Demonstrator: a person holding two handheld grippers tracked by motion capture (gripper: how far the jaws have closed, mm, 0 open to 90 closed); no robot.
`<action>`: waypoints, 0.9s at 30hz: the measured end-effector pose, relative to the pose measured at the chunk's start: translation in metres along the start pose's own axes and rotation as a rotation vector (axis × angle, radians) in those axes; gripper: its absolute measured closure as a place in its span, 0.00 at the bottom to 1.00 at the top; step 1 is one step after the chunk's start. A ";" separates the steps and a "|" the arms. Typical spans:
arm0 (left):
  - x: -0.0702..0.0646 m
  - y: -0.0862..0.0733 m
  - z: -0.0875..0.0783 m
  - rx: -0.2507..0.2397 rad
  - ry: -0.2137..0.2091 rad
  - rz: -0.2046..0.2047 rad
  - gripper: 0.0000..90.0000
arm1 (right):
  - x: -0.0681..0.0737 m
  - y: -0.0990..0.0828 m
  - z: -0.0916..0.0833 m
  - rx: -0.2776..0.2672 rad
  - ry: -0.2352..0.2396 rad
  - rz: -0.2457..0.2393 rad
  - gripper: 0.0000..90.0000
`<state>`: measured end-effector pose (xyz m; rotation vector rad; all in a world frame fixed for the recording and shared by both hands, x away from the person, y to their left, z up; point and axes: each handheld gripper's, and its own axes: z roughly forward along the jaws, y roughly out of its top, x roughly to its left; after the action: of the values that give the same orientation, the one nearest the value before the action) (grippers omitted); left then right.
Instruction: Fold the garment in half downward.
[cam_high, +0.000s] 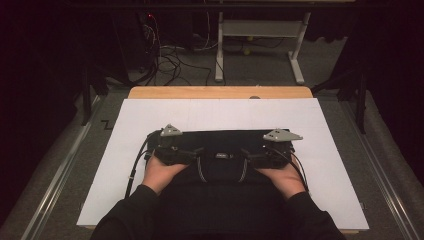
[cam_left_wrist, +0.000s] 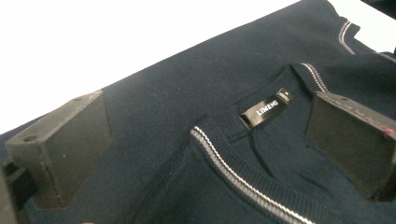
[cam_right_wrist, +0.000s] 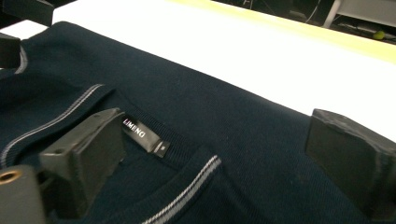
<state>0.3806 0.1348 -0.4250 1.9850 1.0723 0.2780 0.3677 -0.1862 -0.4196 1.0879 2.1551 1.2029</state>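
Both grippers, left gripper (cam_high: 192, 154) and right gripper (cam_high: 248, 156), rest with jaws spread and released over the neckline (cam_left_wrist: 243, 175) of the dark sweater (cam_high: 220, 142) lying flat on the white surface (cam_high: 150, 112); closing may pinch both layers or bunch fabric.

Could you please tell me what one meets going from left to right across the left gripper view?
Black left jaw block → grey-and-white striped knit collar edge → black woven LIMENG neck label → black right jaw block.
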 end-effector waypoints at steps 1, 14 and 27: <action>0.001 0.001 0.002 0.005 0.002 -0.002 0.01 | 0.000 0.001 0.003 0.010 -0.001 0.003 0.08; 0.002 -0.004 0.033 0.113 0.028 -0.040 0.32 | -0.001 -0.003 0.034 0.167 -0.024 0.057 0.49; -0.001 -0.017 0.046 0.207 0.046 -0.019 0.55 | 0.006 -0.021 0.048 0.286 -0.020 0.032 0.67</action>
<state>0.3946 0.1121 -0.4661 2.1589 1.1885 0.2105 0.3884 -0.1636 -0.4628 1.2484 2.3532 0.9099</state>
